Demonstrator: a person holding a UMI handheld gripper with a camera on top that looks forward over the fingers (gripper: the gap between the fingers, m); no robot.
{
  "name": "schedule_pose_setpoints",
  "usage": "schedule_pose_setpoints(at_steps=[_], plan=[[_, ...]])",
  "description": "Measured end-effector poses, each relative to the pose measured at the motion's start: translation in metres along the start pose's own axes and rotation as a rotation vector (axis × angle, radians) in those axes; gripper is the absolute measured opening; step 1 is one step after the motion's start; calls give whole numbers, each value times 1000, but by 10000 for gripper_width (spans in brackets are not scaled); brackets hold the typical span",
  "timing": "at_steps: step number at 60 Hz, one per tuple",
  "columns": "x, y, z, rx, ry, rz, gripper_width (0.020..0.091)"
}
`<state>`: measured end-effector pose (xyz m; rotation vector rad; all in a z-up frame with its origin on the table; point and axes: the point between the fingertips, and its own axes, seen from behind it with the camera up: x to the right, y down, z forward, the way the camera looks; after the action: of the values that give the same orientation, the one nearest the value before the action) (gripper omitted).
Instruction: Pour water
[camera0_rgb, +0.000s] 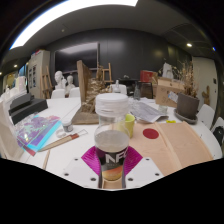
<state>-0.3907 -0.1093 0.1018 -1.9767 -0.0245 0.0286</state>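
A clear plastic bottle (111, 140) with a white cap and a dark label stands upright between my fingers. Pale liquid fills its lower part. My gripper (111, 165) is shut on the bottle, with the magenta pads (90, 158) pressing it from both sides. Behind the bottle on the table sits a small yellow-green cup (129, 124), partly hidden by it. A red round disc (150, 133) lies on the brown sheet (170, 145) to the right, beyond the fingers.
A shiny iridescent bag (38, 130) lies on the white table (60, 160) to the left. White boxes and clutter stand at the far left. Chairs, wooden frames and desks fill the room beyond the table.
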Motion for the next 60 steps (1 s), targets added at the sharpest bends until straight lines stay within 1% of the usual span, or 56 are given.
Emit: schedule_pose_setpoints(at_steps=[9,16,18,26,32,38,46,49,60], plan=[[-45,-83,27,82,-90,150,254],[-65,-145,56,135,-207,374,252],[-80,-159,63,133,-241,477,252],[-77,-192,107,67,-387,1000,251],[-74,-194,135,39,-440,1306,249],[-71,-180,160,-17,-466,1538,251],[-61,-165,183,-47,-512,1815,252],[-60,-161,189,-70,-511,1865,250],[-60,-156,196,-101,-531,1926,250]])
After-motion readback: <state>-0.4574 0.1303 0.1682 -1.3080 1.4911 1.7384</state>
